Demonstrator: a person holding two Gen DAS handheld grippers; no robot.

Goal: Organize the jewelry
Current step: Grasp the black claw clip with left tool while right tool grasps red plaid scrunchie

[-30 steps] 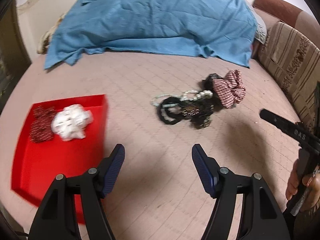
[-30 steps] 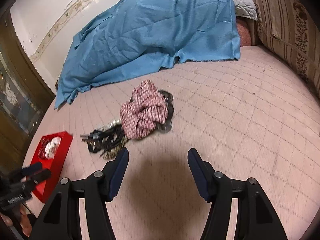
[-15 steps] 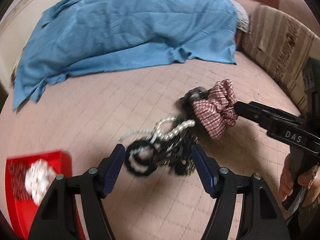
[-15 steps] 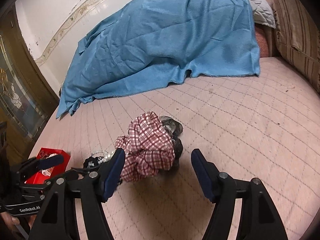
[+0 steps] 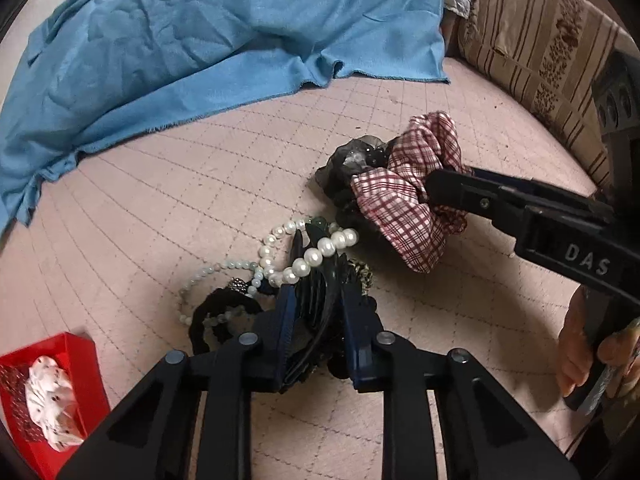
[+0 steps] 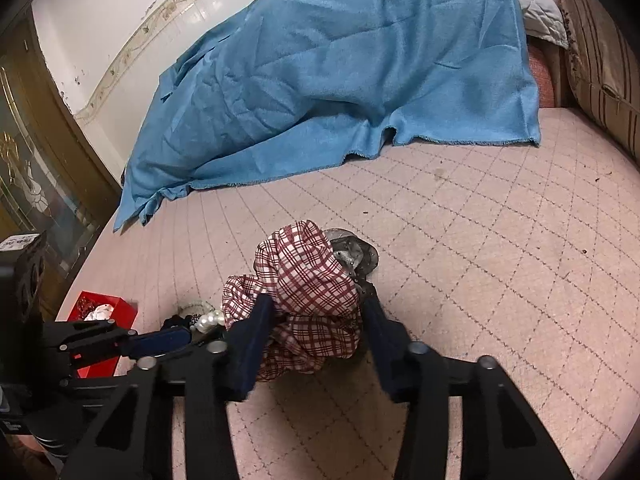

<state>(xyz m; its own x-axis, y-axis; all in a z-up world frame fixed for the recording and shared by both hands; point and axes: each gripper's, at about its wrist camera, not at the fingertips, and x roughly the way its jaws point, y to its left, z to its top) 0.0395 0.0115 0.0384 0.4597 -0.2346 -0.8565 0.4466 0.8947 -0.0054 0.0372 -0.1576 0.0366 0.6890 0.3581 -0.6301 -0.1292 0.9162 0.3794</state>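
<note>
A pile of jewelry lies on the pink quilted bed. My left gripper (image 5: 316,300) has closed on a black hair clip (image 5: 316,304) lying among a white pearl string (image 5: 308,256) and a black scrunchie (image 5: 212,320). My right gripper (image 6: 316,312) is closed around a red-checked scrunchie (image 6: 312,284), which also shows in the left wrist view (image 5: 400,204), with a grey sheer scrunchie (image 6: 356,256) just behind it. A red tray (image 5: 80,364) at the near left holds a white scrunchie (image 5: 48,404) and a dark red item.
A blue blanket (image 5: 200,40) covers the far side of the bed. A striped beige cushion (image 5: 540,40) lines the right side. A wooden glass-door cabinet (image 6: 32,160) stands at the left. The red tray shows small in the right wrist view (image 6: 104,308).
Both grippers moved forward to the pile. The left jaws closed on the black hair clip and the right jaws narrowed onto the checked scrunchie.
</note>
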